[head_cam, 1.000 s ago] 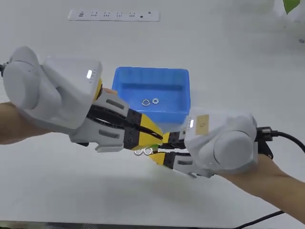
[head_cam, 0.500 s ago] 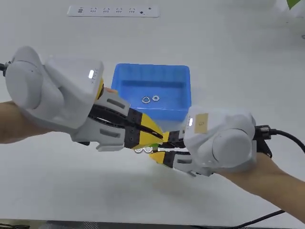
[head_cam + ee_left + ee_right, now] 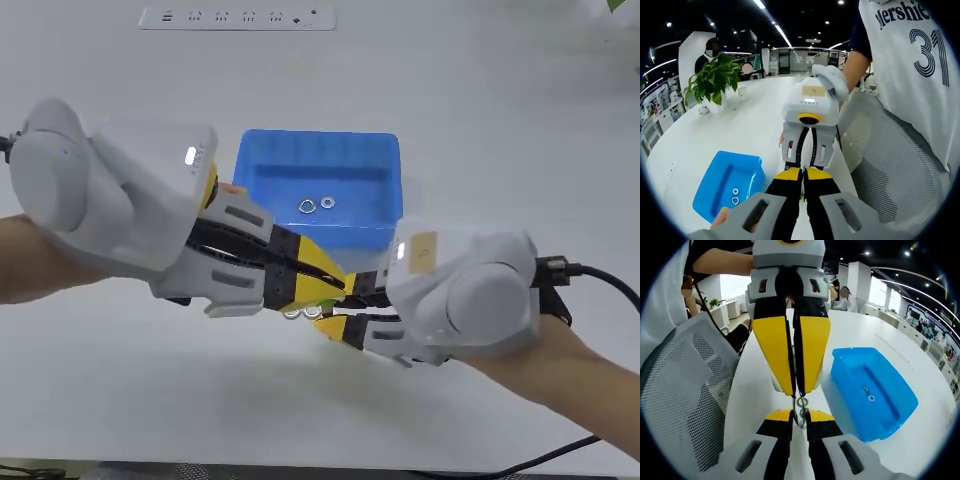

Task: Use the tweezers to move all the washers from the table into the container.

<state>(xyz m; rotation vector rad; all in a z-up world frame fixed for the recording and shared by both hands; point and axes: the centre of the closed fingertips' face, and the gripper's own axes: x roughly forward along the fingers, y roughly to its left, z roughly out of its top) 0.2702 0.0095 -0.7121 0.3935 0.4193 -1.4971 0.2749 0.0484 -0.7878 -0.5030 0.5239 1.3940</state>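
Observation:
A blue container [image 3: 320, 140] stands at mid-table with two washers [image 3: 316, 206] inside it. In front of it, loose washers [image 3: 300, 314] lie on the white table. My two grippers meet tip to tip just above them. The left gripper [image 3: 338, 290] reaches in from the left with its yellow jaws shut [image 3: 804, 175]. Facing it, the right gripper [image 3: 335, 325] is shut on thin metal tweezers [image 3: 799, 411], whose tips point at the left jaws. I cannot tell whether the left jaws pinch the tweezers. The container [image 3: 890, 390] lies to the right in the right gripper view.
A white power strip [image 3: 235, 18] lies at the table's far edge. A black cable [image 3: 600, 282] trails from the right gripper. A mesh chair [image 3: 880, 165] and a person in a numbered jersey stand by the table. A potted plant [image 3: 710, 82] sits at its far end.

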